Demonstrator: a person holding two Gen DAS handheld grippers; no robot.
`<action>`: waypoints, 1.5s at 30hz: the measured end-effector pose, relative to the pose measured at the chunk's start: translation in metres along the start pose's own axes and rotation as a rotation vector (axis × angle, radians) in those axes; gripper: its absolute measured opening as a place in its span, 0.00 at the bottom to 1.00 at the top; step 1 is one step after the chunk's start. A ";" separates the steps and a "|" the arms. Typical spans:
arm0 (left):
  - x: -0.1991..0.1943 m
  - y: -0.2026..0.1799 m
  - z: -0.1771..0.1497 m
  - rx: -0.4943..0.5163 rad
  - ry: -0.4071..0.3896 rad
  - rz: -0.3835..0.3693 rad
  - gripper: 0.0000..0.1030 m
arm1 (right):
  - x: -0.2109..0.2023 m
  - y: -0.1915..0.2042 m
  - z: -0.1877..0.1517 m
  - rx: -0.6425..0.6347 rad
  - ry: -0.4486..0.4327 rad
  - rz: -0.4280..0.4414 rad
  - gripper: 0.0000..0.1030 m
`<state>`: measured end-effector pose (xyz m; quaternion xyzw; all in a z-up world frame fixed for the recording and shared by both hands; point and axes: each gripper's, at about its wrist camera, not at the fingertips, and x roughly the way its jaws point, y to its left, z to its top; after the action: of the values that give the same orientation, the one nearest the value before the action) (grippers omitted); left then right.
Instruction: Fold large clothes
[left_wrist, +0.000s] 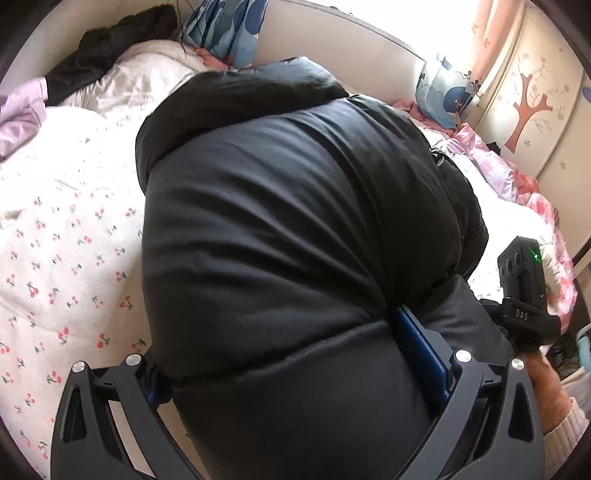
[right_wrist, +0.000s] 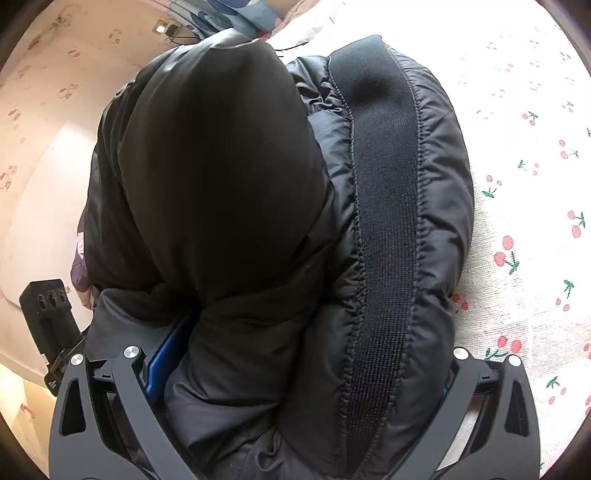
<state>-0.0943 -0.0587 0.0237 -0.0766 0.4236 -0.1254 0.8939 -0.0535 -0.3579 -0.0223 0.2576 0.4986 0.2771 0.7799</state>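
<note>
A bulky black jacket (left_wrist: 295, 206) lies bunched on the bed (left_wrist: 66, 236), over its cherry-print sheet (right_wrist: 524, 229). The left gripper (left_wrist: 291, 354) is clamped on a thick fold of the jacket, blue pads (left_wrist: 417, 350) pressed into the fabric. The right gripper (right_wrist: 299, 365) likewise grips a thick wad of jacket, beside the ribbed band (right_wrist: 384, 221). Near the bed's head lie a patterned pillow (left_wrist: 229, 26) and dark clothes (left_wrist: 110, 48). A hand (left_wrist: 543, 384) holds the right gripper's handle.
</note>
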 end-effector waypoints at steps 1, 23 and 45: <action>-0.001 -0.001 0.001 0.010 -0.006 0.010 0.95 | 0.000 -0.001 0.000 -0.004 -0.003 0.003 0.94; -0.032 -0.009 -0.010 0.085 -0.069 0.150 0.94 | -0.043 -0.015 -0.031 -0.011 -0.061 -0.114 0.93; -0.185 -0.083 -0.092 0.017 -0.058 0.305 0.94 | -0.089 0.177 -0.141 -0.487 -0.137 -0.475 0.93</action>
<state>-0.2917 -0.0874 0.1220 -0.0073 0.4031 0.0105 0.9151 -0.2457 -0.2749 0.1022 -0.0415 0.4101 0.1807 0.8930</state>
